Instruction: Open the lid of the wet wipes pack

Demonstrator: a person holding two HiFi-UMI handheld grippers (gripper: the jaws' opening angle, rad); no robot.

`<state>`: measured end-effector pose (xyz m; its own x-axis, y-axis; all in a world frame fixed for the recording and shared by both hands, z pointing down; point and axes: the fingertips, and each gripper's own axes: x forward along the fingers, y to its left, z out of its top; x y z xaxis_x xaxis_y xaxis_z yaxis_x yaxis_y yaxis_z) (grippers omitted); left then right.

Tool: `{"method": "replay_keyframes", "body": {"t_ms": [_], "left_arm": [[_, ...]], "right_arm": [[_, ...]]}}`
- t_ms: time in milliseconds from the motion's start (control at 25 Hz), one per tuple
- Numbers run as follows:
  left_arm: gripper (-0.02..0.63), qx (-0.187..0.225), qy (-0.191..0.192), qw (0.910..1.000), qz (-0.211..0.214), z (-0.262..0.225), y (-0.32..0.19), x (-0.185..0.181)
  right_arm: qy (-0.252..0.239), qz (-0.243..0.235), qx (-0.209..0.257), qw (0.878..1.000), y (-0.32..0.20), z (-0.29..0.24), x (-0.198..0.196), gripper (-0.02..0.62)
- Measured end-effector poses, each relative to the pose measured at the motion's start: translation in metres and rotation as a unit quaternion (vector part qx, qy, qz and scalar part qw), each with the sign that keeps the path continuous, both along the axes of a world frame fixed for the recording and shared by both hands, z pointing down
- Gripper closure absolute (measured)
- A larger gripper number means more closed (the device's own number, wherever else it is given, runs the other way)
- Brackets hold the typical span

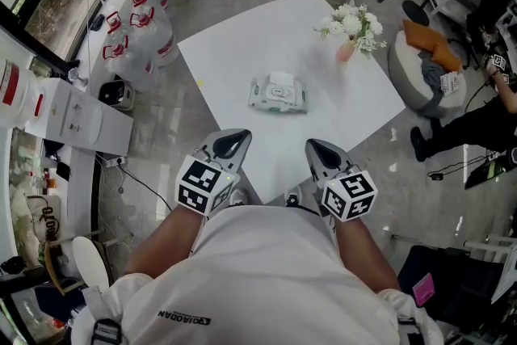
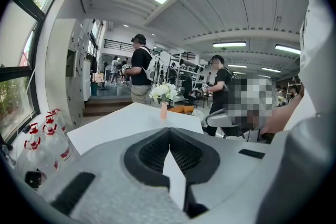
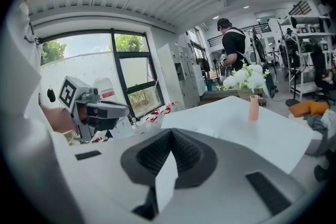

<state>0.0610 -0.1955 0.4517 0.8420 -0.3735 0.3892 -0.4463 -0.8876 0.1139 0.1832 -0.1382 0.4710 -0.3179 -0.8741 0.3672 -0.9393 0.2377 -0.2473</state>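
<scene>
The wet wipes pack (image 1: 279,94) is seen lying flat near the middle of the white desk (image 1: 234,44), at the centre of the head view. A pale patch is seen at its far edge, but it is too small for the lid to be judged as raised or shut. The scene therefore fits either a closed lid or an opened one, and no progress can be settled. A vase of flowers (image 1: 352,30) stands to the upper right, well apart. The left gripper (image 1: 240,138) and right gripper (image 1: 314,146) are held at the lower centre, near the body and clear of the pack. The fingers (image 2: 152,152) of both are pressed together, with nothing gripped.
</scene>
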Motion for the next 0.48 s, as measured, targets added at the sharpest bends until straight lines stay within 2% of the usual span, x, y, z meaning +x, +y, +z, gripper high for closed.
{"method": "replay_keyframes", "body": {"t_ms": [480], "left_arm": [[0.598,0.000,-0.004,1.0000,0.005,-0.0003,-0.0011,0.0060]], "right_arm": [[0.005,-0.006,-0.001,1.000,-0.0029,-0.0012,0.0025,0.591]]}}
